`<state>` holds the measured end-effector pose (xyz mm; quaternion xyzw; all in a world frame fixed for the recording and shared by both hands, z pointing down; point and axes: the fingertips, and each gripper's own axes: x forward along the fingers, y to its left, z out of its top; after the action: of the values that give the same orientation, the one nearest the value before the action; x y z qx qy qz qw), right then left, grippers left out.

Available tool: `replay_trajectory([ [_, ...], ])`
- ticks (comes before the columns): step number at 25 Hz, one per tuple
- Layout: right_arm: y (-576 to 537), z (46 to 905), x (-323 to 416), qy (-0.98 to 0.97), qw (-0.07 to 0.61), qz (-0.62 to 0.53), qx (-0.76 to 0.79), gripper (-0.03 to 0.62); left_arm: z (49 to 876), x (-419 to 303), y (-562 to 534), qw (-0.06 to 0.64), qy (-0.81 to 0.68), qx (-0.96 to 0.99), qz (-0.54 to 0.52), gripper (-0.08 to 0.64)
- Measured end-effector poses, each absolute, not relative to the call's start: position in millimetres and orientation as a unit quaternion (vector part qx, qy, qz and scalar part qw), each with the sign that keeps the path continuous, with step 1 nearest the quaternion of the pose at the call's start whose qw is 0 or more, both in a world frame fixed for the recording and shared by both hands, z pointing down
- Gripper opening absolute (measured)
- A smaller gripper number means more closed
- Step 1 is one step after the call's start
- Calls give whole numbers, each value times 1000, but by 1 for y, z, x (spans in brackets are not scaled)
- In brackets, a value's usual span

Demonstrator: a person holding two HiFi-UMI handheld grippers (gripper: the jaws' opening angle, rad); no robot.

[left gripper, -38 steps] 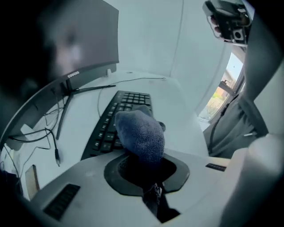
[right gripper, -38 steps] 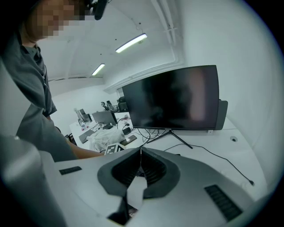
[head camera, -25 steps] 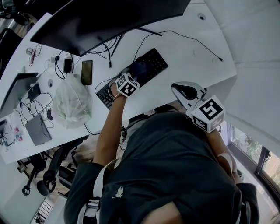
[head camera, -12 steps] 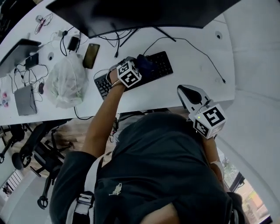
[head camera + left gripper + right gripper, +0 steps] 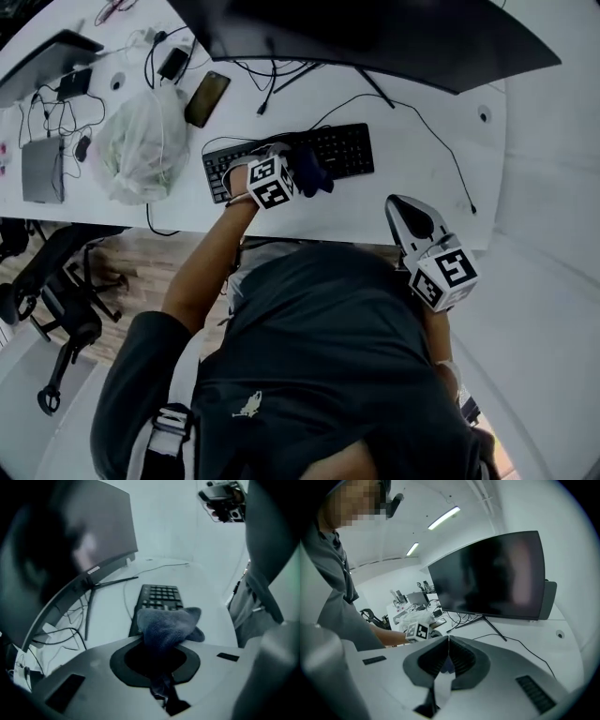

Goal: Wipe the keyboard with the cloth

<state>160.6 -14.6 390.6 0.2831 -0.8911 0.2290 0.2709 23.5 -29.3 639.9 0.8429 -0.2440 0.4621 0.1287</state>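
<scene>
The black keyboard lies on the white desk under the monitor. My left gripper is shut on a dark blue cloth, which rests on the keyboard's middle keys. In the left gripper view the cloth bulges out of the jaws and covers the near end of the keyboard. My right gripper hovers at the desk's front edge, right of the keyboard. Its jaws are shut with nothing between them.
A large dark monitor stands behind the keyboard on a thin-legged stand. A phone, a plastic bag, a laptop, a grey box and tangled cables crowd the desk's left. A cable runs right of the keyboard.
The head view has swung, so the desk now lies more level in the picture. The left gripper stays on the keyboard's middle with the cloth. The right gripper stays at the desk's edge.
</scene>
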Motion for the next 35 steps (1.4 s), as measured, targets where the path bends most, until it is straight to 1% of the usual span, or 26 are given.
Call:
replay_trajectory([
  [2,-15,392,154,-894,272,226,276,9,634,16,-65,121,-268,839,458,28],
  [4,-16,393,152,-894,273,224,275,9,643,19,-71,123,-253,836,472,28],
  [6,-17,392,153,-892,274,224,281,9,655,28,-45,123,-226,836,484,28],
  [9,-24,391,163,-887,271,229,296,9,660,43,19,157,-185,845,477,28],
  [11,-28,393,167,-884,269,236,300,9,660,50,42,164,-167,848,475,28],
  [13,-29,394,163,-886,269,238,293,9,654,44,25,150,-185,848,473,28],
  [16,-28,396,154,-891,271,234,279,9,638,17,-45,127,-254,840,463,28],
  [19,-28,398,156,-890,271,234,282,9,642,5,-73,139,-275,831,463,28],
  [22,-30,397,166,-887,266,236,293,9,656,22,-40,116,-265,833,471,28],
  [25,-34,398,179,-883,261,243,305,9,658,50,12,136,-221,846,466,28],
  [27,-34,400,184,-881,259,252,306,9,657,65,24,143,-192,850,470,28],
  [29,-33,403,183,-883,258,254,297,9,648,72,-3,138,-197,855,460,28],
  [32,-29,407,179,-888,259,253,284,9,630,80,-75,112,-231,859,442,28],
  [35,-26,408,184,-887,257,254,288,9,644,91,-105,123,-219,850,463,28],
])
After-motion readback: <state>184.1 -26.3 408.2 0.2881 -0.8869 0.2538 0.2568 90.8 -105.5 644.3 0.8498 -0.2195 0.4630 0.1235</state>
